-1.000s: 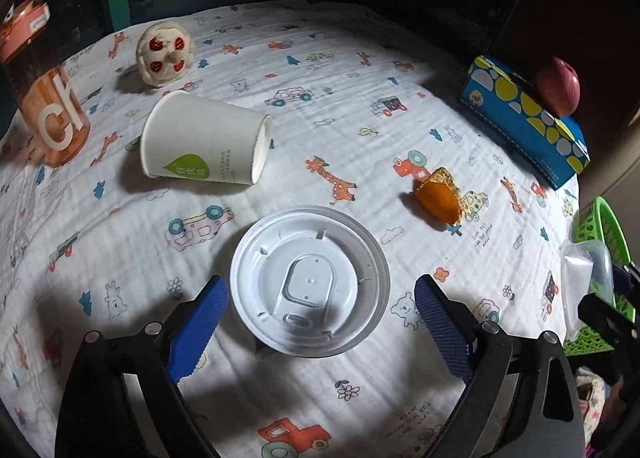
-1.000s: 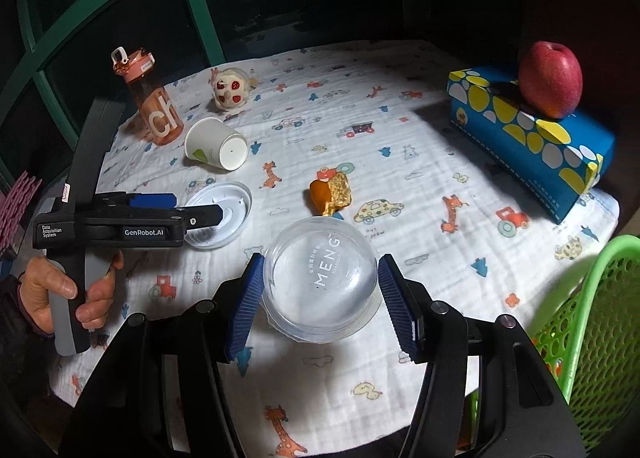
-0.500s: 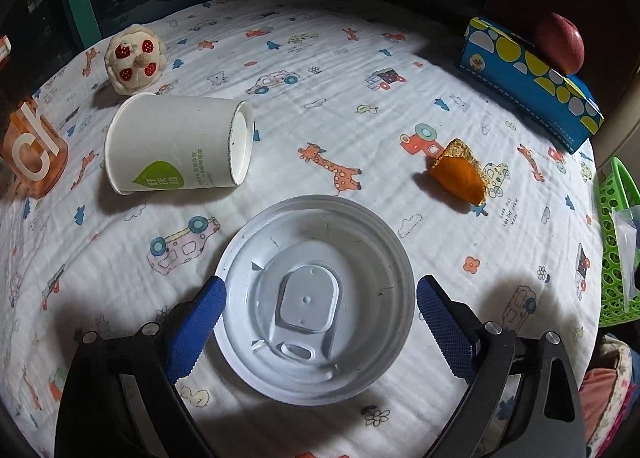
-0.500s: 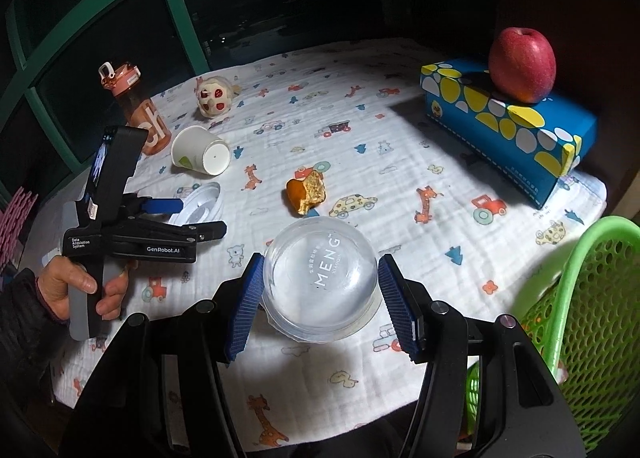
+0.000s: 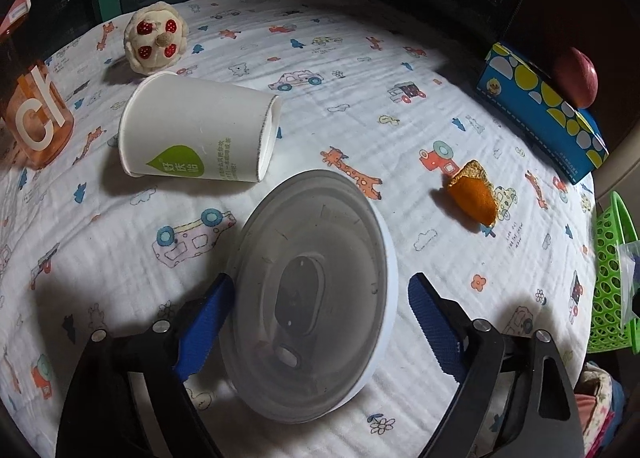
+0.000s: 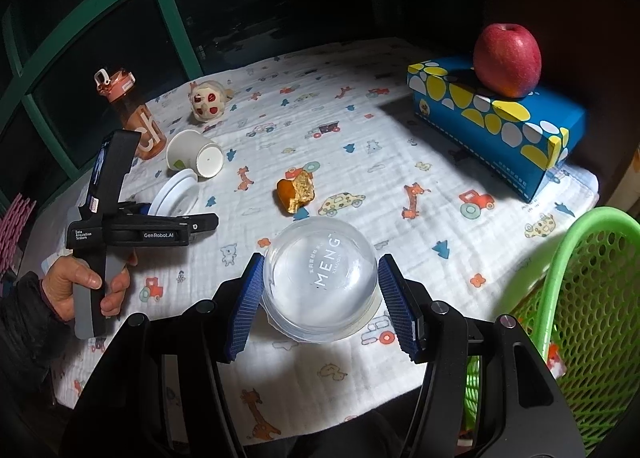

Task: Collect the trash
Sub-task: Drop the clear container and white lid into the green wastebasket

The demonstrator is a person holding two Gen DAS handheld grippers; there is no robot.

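Note:
My left gripper (image 5: 318, 318) is shut on a white plastic lid (image 5: 316, 294), which stands tilted up on edge between the blue pads; it also shows in the right wrist view (image 6: 176, 193). My right gripper (image 6: 320, 298) is shut on a clear plastic dome cup (image 6: 320, 278) and holds it above the table's front edge. A white paper cup (image 5: 196, 137) lies on its side beyond the lid. An orange peel (image 5: 474, 193) lies to the right on the cloth. A green mesh basket (image 6: 580, 314) stands at the right.
A patterned cloth (image 5: 360, 97) covers the round table. An orange water bottle (image 5: 32, 113) stands at far left, a strawberry plush (image 5: 154, 37) at the back. A blue tissue box (image 6: 496, 117) with a red apple (image 6: 507, 59) on it sits at the right.
My left gripper has closed on the white lid and tipped it up off the cloth. My right gripper has kept hold of the clear cup and drifted slightly.

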